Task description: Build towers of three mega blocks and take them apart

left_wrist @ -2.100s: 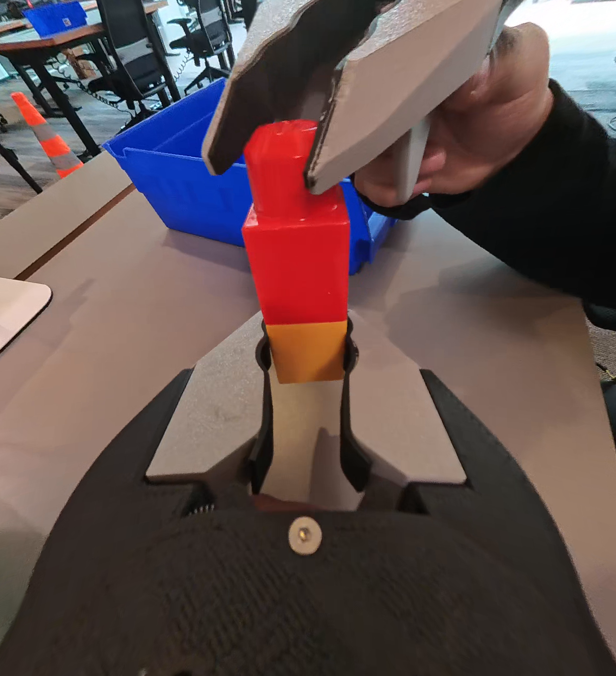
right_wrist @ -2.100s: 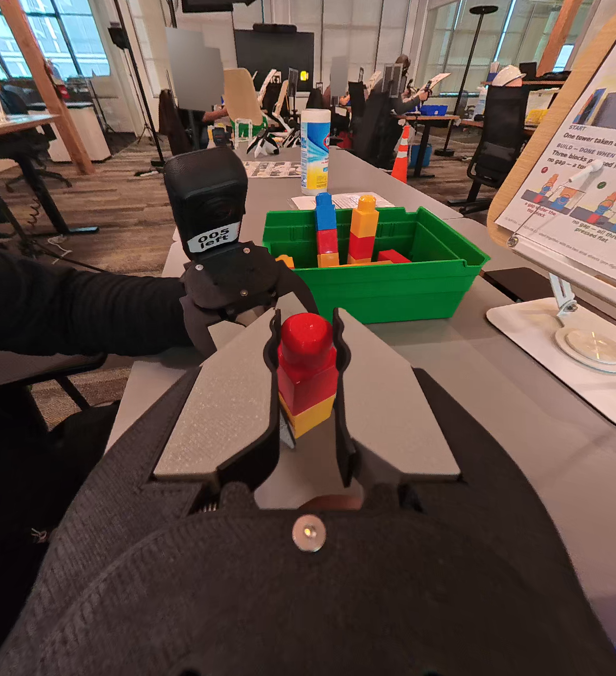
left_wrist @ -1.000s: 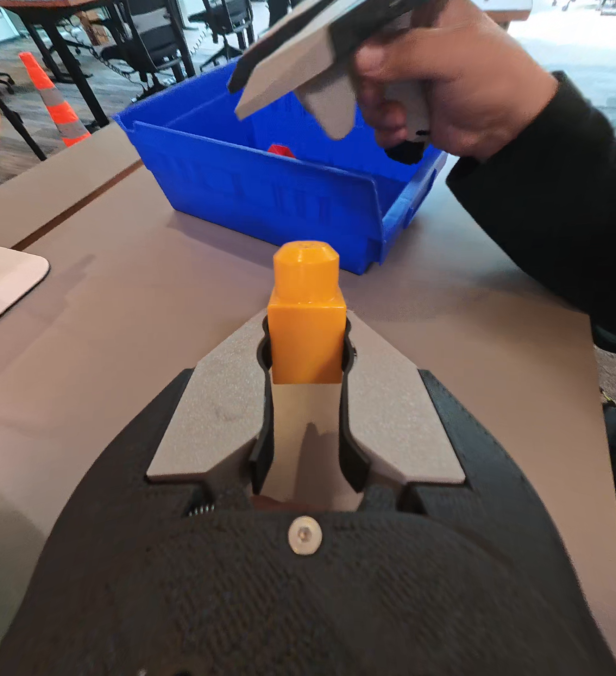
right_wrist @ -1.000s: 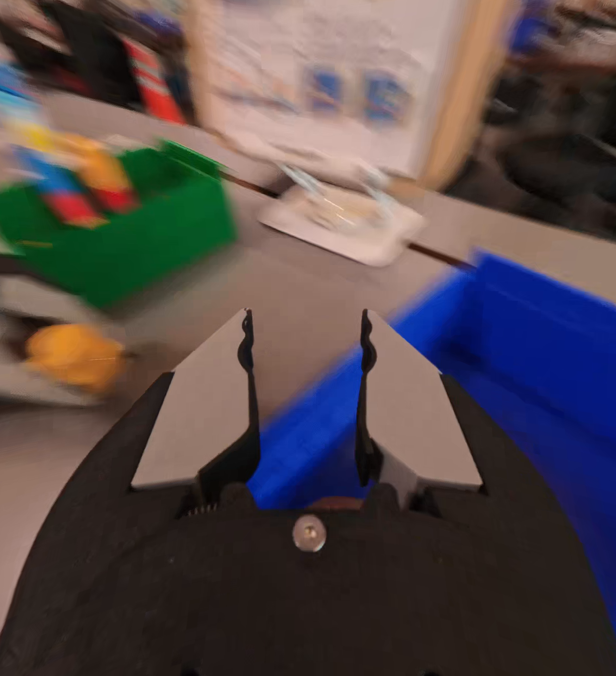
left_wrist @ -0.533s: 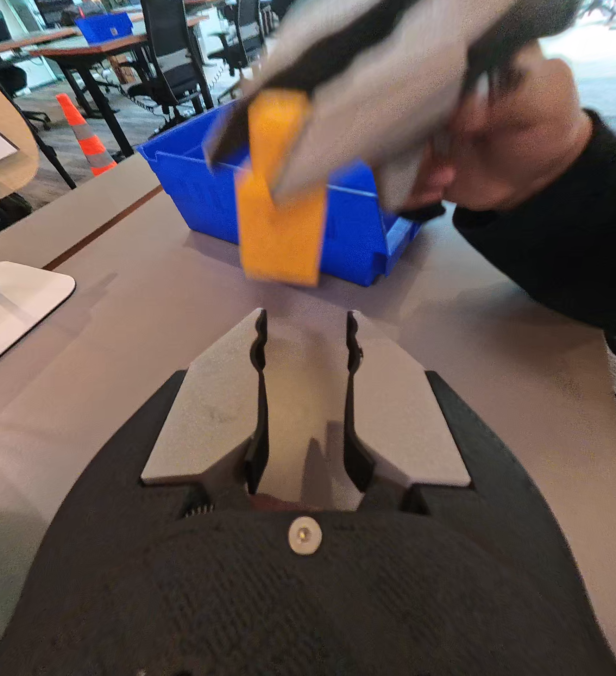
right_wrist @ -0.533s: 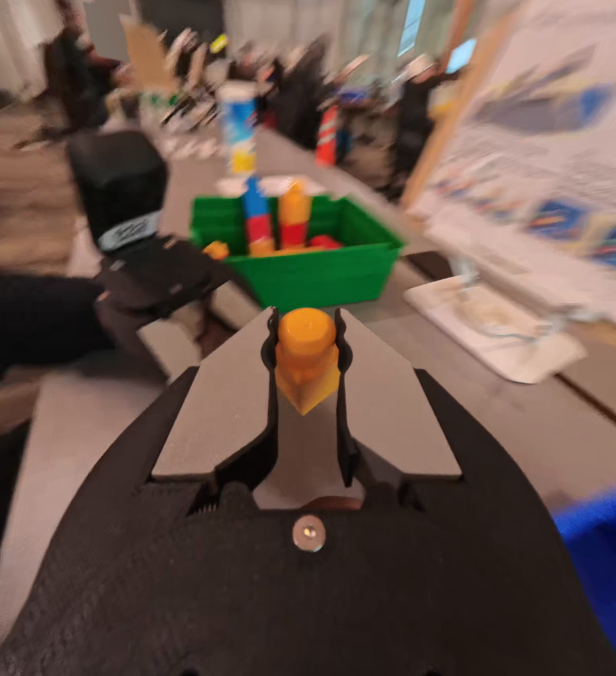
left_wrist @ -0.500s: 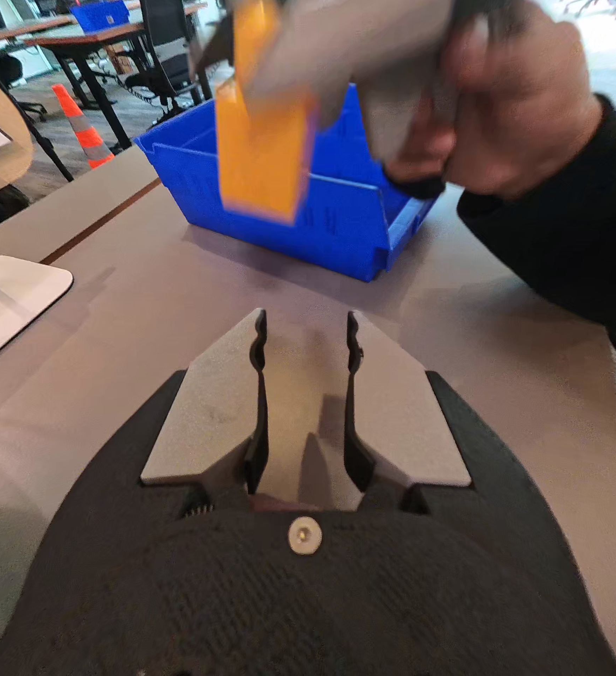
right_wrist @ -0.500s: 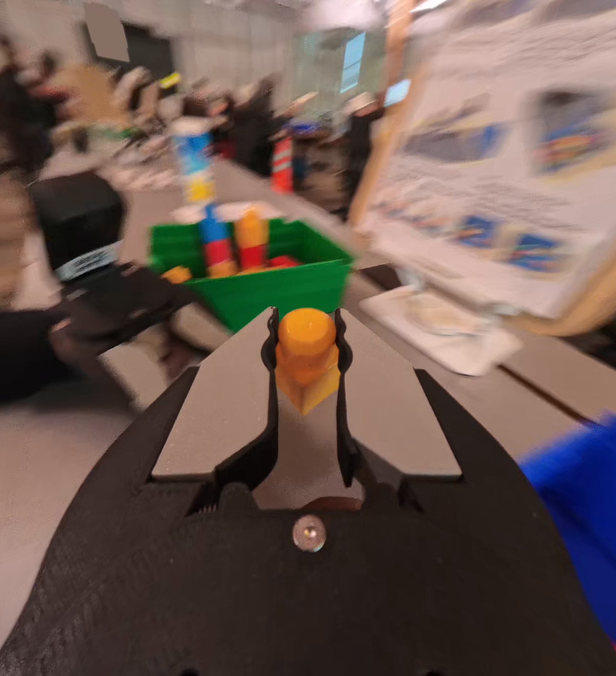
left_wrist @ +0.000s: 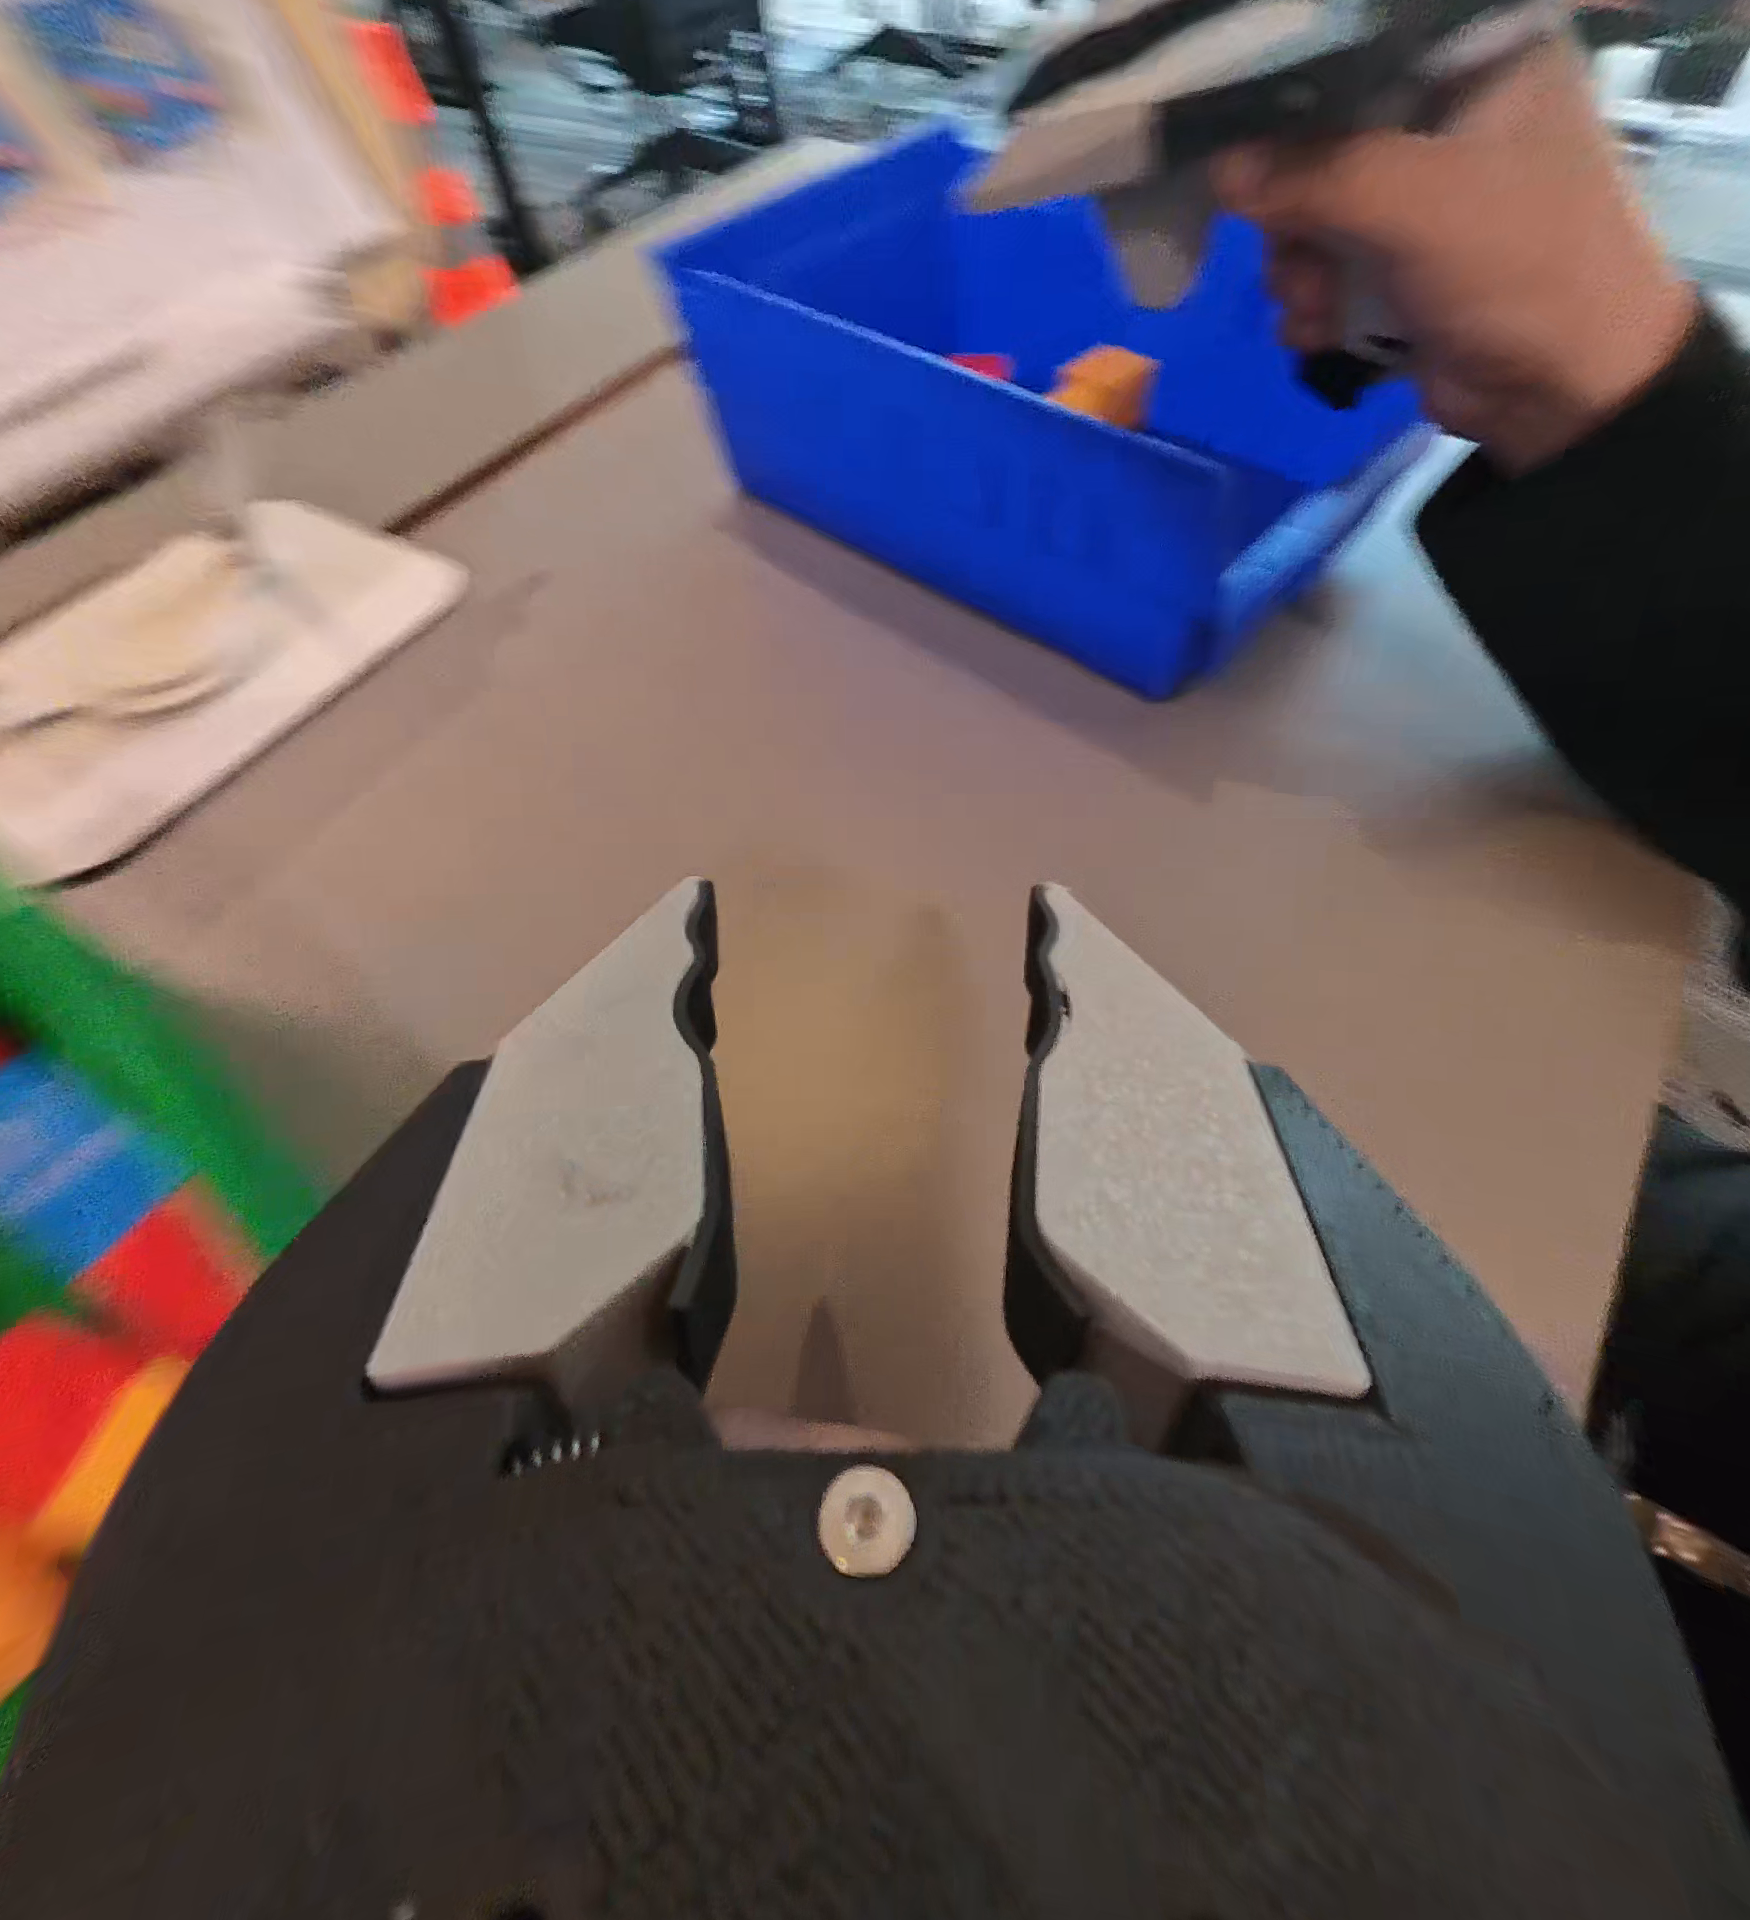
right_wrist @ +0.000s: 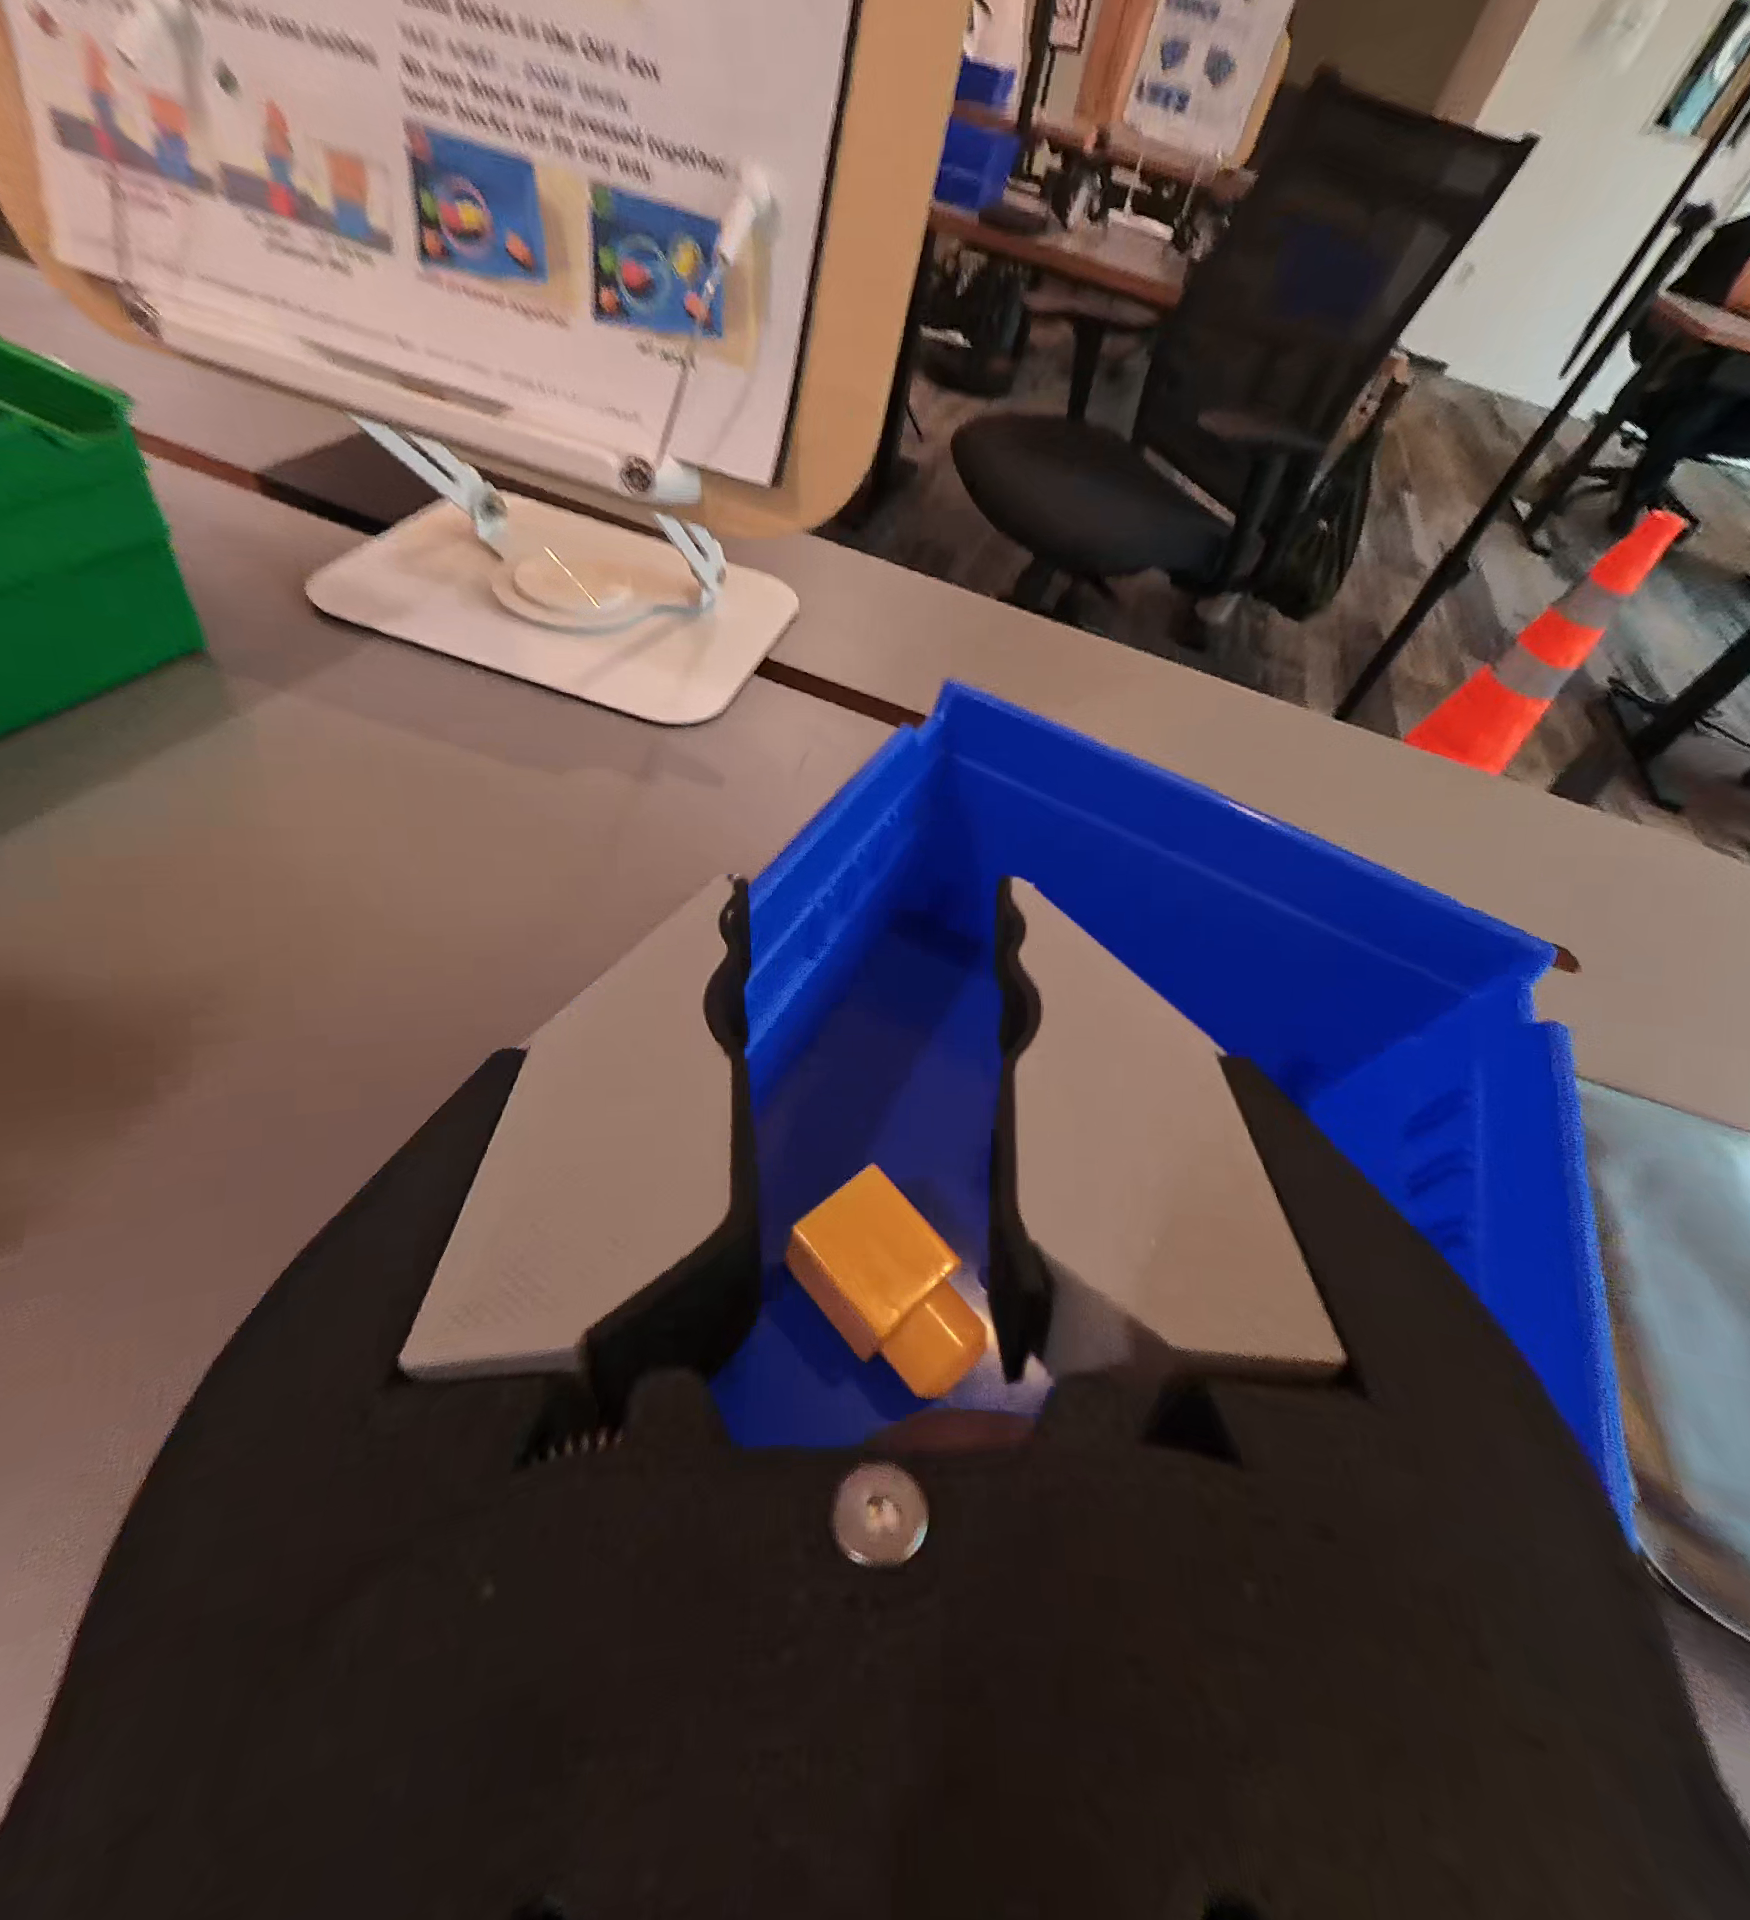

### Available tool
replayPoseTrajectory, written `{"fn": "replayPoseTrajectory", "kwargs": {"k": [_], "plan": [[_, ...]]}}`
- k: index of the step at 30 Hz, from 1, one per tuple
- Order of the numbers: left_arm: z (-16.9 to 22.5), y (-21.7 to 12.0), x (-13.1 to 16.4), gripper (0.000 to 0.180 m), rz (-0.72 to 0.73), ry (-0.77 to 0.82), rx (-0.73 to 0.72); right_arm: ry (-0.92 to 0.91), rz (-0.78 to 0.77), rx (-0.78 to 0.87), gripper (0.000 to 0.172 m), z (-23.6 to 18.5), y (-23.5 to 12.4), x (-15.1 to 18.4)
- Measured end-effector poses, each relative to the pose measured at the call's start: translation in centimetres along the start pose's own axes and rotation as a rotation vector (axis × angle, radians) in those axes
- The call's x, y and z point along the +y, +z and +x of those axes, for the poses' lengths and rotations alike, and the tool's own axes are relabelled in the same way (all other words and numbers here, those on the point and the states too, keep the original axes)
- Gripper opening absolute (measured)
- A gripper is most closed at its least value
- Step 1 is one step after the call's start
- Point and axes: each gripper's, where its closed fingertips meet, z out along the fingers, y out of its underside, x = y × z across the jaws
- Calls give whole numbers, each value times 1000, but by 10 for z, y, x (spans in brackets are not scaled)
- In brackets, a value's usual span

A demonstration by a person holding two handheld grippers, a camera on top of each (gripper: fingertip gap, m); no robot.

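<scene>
Gone from the right hand-held gripper (right_wrist: 866,904), the orange block (right_wrist: 881,1278) now lies in the blue bin (right_wrist: 1214,831), lower centre of frame; jaws apart, empty. Left hand-held gripper (left_wrist: 871,925) gapes empty over the counter (left_wrist: 850,727), swinging fast — it could clip the green bin (left_wrist: 40,987) at left.

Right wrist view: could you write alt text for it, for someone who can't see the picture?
An open gripper hangs over a blue bin on a grey table, with an orange block lying loose inside the bin between its spread fingers, untouched. Behind stand an instruction board on a white stand, part of a green bin and an orange cone.
</scene>
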Motion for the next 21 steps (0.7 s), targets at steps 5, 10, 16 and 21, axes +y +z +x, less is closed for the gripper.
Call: {"fn": "replayPoseTrajectory", "kwargs": {"k": [5,10,16,21], "plan": [[-102,-78,26,57,-170,-81,-130,12,46,-58,45,-12,-7,-11],[-127,-86,92,61,-541,397,85,77,68,-181,46,-32,-6,-13],[-123,-88,124,56,-844,464,230,54,-6,-207,48,-40,7,2],[-141,-87,145,39,-954,450,199,18,17,-198,46,-43,3,-4]]}}
